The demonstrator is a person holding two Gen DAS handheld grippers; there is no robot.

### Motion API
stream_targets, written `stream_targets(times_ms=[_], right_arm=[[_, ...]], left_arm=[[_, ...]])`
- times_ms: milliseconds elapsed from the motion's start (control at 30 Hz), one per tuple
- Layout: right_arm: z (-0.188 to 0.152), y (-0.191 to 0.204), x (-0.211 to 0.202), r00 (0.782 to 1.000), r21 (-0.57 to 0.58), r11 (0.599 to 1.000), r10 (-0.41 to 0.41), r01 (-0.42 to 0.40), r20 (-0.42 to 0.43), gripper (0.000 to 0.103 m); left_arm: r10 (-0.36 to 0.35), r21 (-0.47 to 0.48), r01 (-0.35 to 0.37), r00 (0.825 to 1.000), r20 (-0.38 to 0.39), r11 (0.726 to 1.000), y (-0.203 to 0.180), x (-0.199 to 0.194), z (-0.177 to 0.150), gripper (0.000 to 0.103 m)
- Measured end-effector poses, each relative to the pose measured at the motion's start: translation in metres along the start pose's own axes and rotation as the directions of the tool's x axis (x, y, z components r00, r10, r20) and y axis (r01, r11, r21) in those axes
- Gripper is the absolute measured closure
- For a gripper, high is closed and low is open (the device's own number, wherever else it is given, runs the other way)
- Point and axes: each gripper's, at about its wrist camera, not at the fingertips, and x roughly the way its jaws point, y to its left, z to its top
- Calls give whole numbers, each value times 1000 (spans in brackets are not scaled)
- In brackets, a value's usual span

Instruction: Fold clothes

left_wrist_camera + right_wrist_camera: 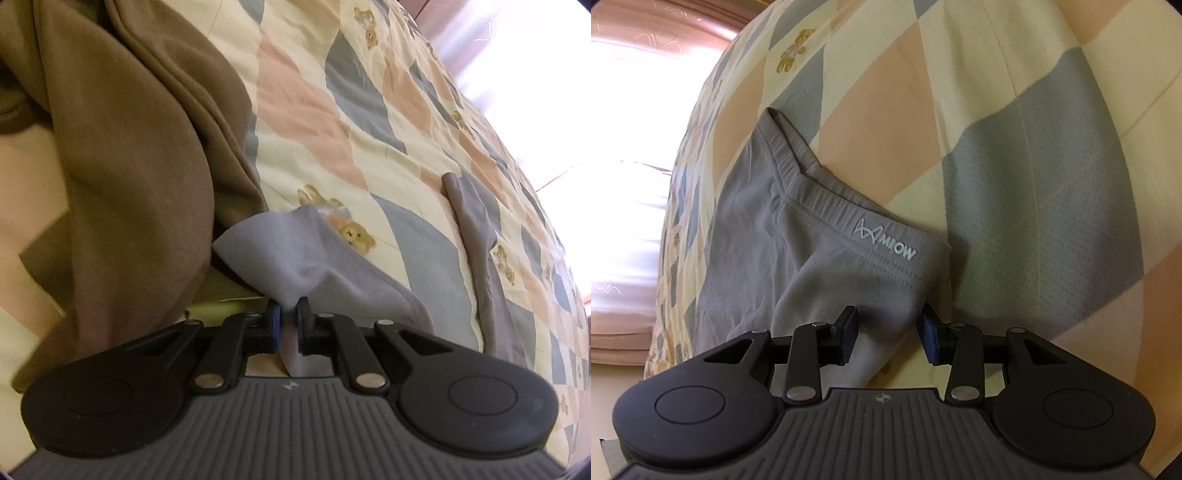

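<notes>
The grey underwear lies spread on the bed, its long axis running along the waistband, which slants from the far left corner down toward the near right, where the white "MIOW" lettering sits. The body of the garment falls away from the band toward the near left edge of the bed.

Under it is a patchwork quilt of cream, peach and blue-grey diamonds with small teddy bears printed here and there. A brown garment is heaped on the quilt at the left gripper's side, its edge close to the grey cloth. Past the far side of the bed a pink curtain glows with strong daylight, washed out so that little else can be made out there.

The left gripper has its blue-padded jaws pinched together on a corner of the grey underwear, which bunches up into a peak just beyond the pads. From there the fabric runs off to the right across the quilt.

The right gripper stands with its jaws apart, straddling the near right corner of the garment just below the logo; the cloth lies between the pads, though they do not seem to press on it.
</notes>
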Motion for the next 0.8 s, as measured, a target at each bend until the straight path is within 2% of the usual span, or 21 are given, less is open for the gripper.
stream_targets(times_ms=[67,100,133,300,367,500,600,667,733,800], right_arm=[[-3,-5,-2,1000,9,1000,7,-7,6,64],[-3,-7,-2,1000,10,1000,11,-11,12,73],[-3,-8,-2,1000,5,1000,19,-19,16,100],[14,11,-26,995,-97,992,87,-81,57,102],[25,20,-45,989,-139,982,134,-125,59,102],[46,31,-84,983,-221,962,174,-158,53,103],[54,28,-105,987,-248,957,158,-151,6,103],[60,27,-119,989,-266,953,146,-147,-25,103],[57,21,-118,994,-310,945,80,-100,-76,102],[50,10,-93,982,-345,937,-19,-48,-188,101]], left_arm=[[17,28,-17,1000,0,999,-6,-2,1,98],[26,48,-26,1000,2,999,-11,-4,2,98],[30,59,-30,1000,4,998,-14,-9,3,98],[41,99,-42,999,15,994,-26,-43,10,98],[36,94,-38,999,22,995,-26,-68,12,98],[53,91,-56,998,35,994,-18,-141,8,99],[114,99,-121,991,76,988,-2,-191,2,99],[186,133,-197,979,88,971,10,-201,-5,99],[253,153,-262,964,77,953,25,-191,-20,98],[334,185,-339,941,54,922,41,-168,-43,98]])
